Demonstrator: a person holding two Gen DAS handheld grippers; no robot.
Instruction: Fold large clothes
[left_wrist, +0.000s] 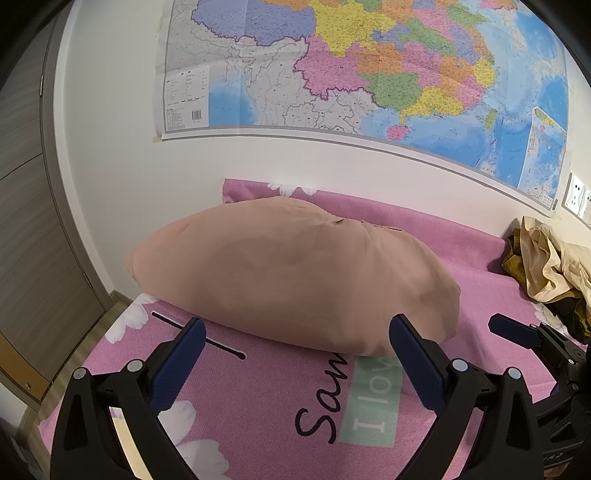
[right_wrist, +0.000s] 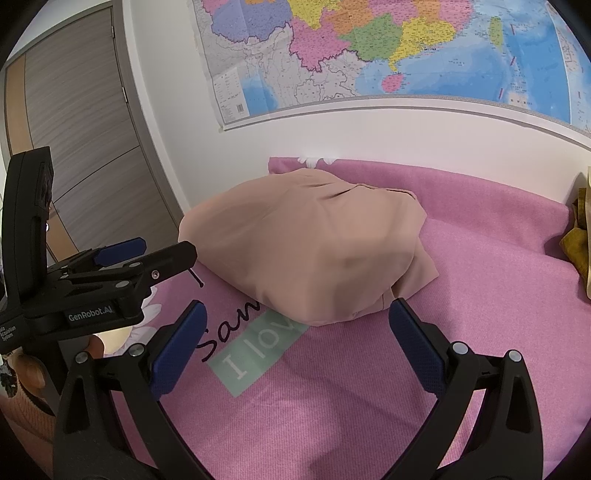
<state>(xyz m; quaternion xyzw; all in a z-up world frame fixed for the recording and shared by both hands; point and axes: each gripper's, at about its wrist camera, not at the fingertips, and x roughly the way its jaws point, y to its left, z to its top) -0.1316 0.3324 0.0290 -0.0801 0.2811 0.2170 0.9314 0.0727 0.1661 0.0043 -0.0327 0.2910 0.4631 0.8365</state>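
Peach-coloured folded garment (left_wrist: 291, 273) lies on the pink bed cover (left_wrist: 280, 398) below the wall map (left_wrist: 369, 66), its long axis running from left-near to right; the left hand-held gripper (left_wrist: 295, 354) hovers just before it, released, jaws wide. From the right wrist, the garment (right_wrist: 310, 251) sits ahead, and the right hand-held gripper (right_wrist: 295, 332) hangs level, equally spread, empty.

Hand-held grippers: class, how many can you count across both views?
2. The left hand-held gripper hangs open before the peach garment; the right hand-held gripper, also open, is beside it, nearer the crumpled clothes pile.
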